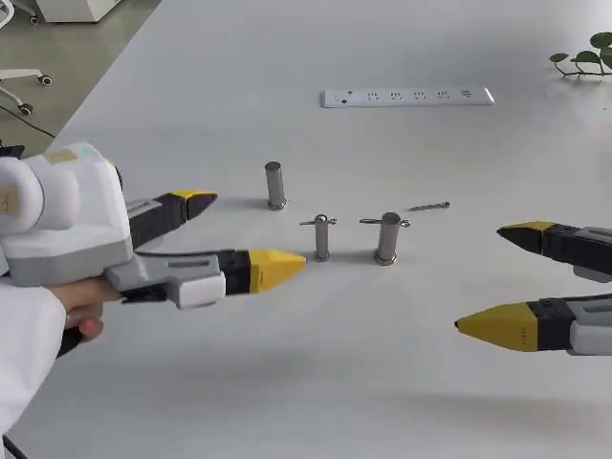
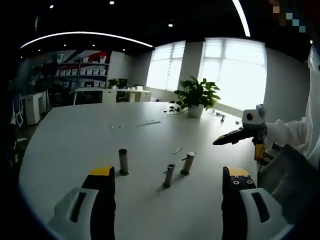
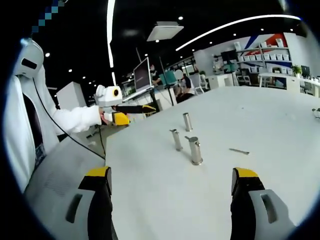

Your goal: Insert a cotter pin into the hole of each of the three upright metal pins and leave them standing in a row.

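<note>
Left gripper (image 1: 239, 232) and right gripper (image 1: 481, 279) hover with jaws spread wide, holding nothing, flanking the upright pins. The middle pin (image 1: 322, 241) and right pin (image 1: 387, 243) each carry a cotter pin (image 1: 308, 222) crosswise. The left pin (image 1: 275, 185) stands farther back, and a loose cotter pin (image 1: 429, 206) lies near the right pin.

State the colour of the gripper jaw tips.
Yellow, over black; clearest in the head view, on the left gripper and right gripper.
</note>
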A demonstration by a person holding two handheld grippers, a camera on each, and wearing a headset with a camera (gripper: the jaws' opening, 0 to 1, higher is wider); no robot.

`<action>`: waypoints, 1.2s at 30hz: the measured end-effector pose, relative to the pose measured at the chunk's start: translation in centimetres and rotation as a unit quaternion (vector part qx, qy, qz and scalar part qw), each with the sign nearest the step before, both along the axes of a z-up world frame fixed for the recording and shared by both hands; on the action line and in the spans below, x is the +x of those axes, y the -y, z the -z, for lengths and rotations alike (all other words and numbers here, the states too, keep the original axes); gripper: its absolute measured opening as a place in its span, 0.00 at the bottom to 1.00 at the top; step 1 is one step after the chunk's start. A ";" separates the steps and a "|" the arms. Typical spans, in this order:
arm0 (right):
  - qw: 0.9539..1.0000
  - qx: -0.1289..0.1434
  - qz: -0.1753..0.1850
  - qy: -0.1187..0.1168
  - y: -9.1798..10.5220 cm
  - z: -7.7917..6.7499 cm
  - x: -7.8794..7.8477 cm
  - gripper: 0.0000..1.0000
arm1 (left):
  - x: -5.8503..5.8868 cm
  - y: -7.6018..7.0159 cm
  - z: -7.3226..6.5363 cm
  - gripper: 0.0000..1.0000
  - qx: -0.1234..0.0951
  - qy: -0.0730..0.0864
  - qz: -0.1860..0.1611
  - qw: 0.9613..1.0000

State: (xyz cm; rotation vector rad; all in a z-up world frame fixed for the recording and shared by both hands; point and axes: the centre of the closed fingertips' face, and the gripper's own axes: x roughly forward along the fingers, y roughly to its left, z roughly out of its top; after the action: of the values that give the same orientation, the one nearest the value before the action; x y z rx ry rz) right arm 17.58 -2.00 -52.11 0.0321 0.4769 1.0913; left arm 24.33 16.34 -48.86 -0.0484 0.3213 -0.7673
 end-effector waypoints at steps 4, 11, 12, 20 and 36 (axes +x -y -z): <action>1.000 -0.004 0.004 0.007 0.5 -0.1 0.0 0.98 | 3.1 -0.5 -0.4 0.77 0.009 0.022 -0.018 1.000; 1.000 -0.003 0.016 0.001 1.6 0.0 0.0 0.97 | 7.3 -0.4 0.9 0.58 0.011 0.020 -0.029 0.999; 1.000 -0.003 0.016 -0.002 1.7 0.0 -0.1 0.97 | 7.7 -0.3 1.2 0.56 0.015 0.017 -0.029 0.999; 1.000 -0.007 0.020 -0.012 2.2 0.3 -0.6 0.96 | 10.5 0.3 3.6 0.32 0.019 -0.008 -0.031 0.999; 0.999 -0.008 0.026 -0.032 2.7 0.9 -0.8 0.95 | 12.2 0.6 7.2 0.13 0.074 -0.021 -0.025 0.997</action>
State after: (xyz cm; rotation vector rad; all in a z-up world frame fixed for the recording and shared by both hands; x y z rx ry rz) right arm 16.82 -4.72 -53.04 0.0644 0.5391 1.0369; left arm 36.53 15.74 -56.11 0.0668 0.4157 -0.6917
